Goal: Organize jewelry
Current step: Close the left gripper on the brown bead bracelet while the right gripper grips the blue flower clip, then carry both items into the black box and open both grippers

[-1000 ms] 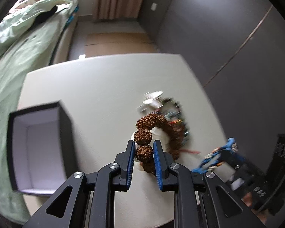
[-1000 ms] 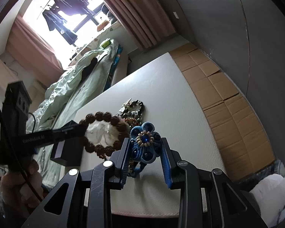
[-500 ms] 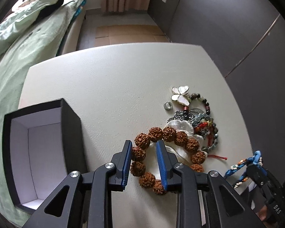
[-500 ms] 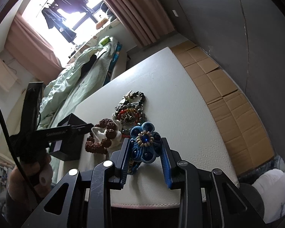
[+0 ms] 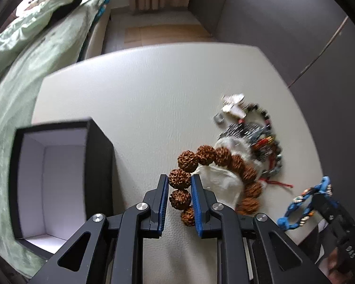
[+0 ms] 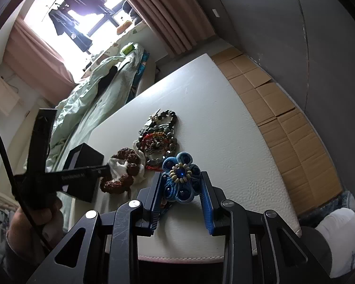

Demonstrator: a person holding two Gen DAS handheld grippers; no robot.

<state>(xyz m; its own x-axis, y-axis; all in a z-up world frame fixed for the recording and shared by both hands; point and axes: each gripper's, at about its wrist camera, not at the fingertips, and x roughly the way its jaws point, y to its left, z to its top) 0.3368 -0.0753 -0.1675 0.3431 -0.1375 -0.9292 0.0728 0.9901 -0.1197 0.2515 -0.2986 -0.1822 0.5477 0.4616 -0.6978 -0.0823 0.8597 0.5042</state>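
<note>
A bracelet of big brown knobbly beads (image 5: 221, 156) lies partly on a white pouch (image 5: 220, 182) on the white table (image 5: 142, 94). My left gripper (image 5: 179, 177) is closing, and its blue pads press on one bead of that bracelet. In the right wrist view the left gripper (image 6: 106, 168) reaches in from the left to the bracelet (image 6: 125, 165). My right gripper (image 6: 180, 175) is shut on a blue flower ornament (image 6: 181, 182) with a beaded centre, held above the table's near edge. An open black box (image 5: 99, 165) with a white inside stands at the left.
A pile of mixed jewelry (image 5: 255, 137) with a butterfly piece and dark bead strands lies beyond the bracelet. A bed with a green cover (image 5: 23, 59) runs along the table's left side. Flattened cardboard (image 6: 284, 118) covers the floor by the grey wall.
The brown bracelet, first hanging from the left jaws, came down onto the table. The jaws widened around the strand and now pinch a bead again. The right gripper kept still.
</note>
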